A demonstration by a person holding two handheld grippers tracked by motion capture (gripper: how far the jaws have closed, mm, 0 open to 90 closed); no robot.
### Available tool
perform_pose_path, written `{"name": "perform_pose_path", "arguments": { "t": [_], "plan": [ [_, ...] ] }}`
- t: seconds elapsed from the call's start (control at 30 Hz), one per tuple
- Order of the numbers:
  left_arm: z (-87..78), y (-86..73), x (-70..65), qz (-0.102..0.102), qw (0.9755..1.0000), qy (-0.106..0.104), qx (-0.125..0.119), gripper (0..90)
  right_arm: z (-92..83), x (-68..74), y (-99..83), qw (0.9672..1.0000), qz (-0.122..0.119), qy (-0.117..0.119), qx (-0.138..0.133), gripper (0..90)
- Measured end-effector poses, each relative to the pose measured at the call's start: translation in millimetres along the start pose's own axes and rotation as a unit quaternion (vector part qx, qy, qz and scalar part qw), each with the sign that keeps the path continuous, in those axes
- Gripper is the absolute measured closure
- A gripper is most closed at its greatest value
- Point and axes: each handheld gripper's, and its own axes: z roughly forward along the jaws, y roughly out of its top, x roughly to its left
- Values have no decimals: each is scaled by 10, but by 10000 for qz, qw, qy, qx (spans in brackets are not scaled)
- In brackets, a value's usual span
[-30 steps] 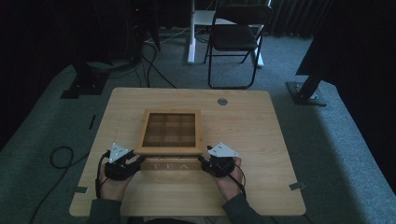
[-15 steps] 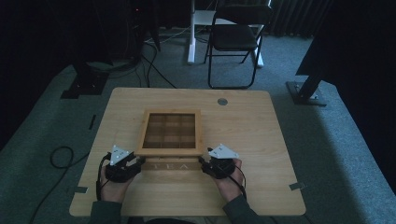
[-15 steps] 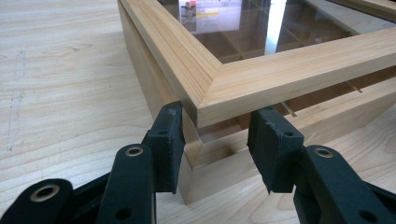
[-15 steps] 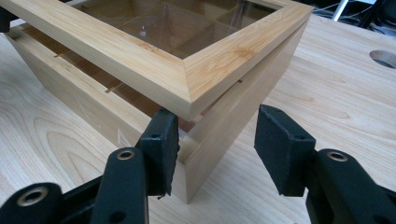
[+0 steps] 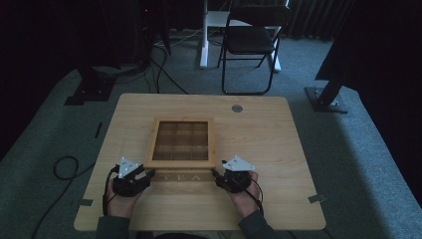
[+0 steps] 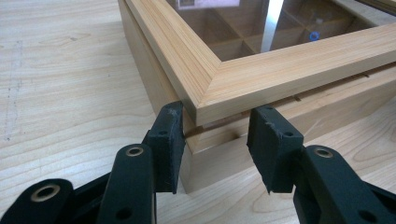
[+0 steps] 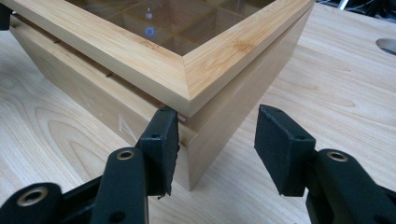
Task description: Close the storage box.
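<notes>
So there's a wooden tea box (image 5: pixel 182 144) with a glass-paned lid (image 6: pixel 280 51) sitting mid-table on the wooden table (image 5: pixel 278 139), closer to the person's edge, "TEA" lettering on the front face. The left gripper (image 5: pixel 130 175) is at the front-left corner and the right gripper (image 5: pixel 235 174) at the front-right corner. Both have their jaws spread apart and straddle the corner right at the seam under the lid, gripping nothing.

My guess is the plan is to lift the lid, and here's where I'd worry:

- Corners are a lousy place to pinch. The pads (image 7: pixel 161 149) meet two faces at an angle, so closing could just squirt the jaws off the corner.
- The lid overhangs the base only a little. Catch the base along with it and the whole box comes up or skids.
- If one side lifts before the other, the lid twists on its hinges.

Can't tell from here whether there's a latch.
</notes>
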Motion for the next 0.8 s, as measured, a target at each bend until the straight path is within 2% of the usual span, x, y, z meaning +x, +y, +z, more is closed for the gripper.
{"name": "perform_pose_path", "arguments": {
  "t": [0.8],
  "plan": [
    [35,-98,6,-12,9998,29,184,563,27,-6,-110,9998,49,51,183,483]
  ]
}}
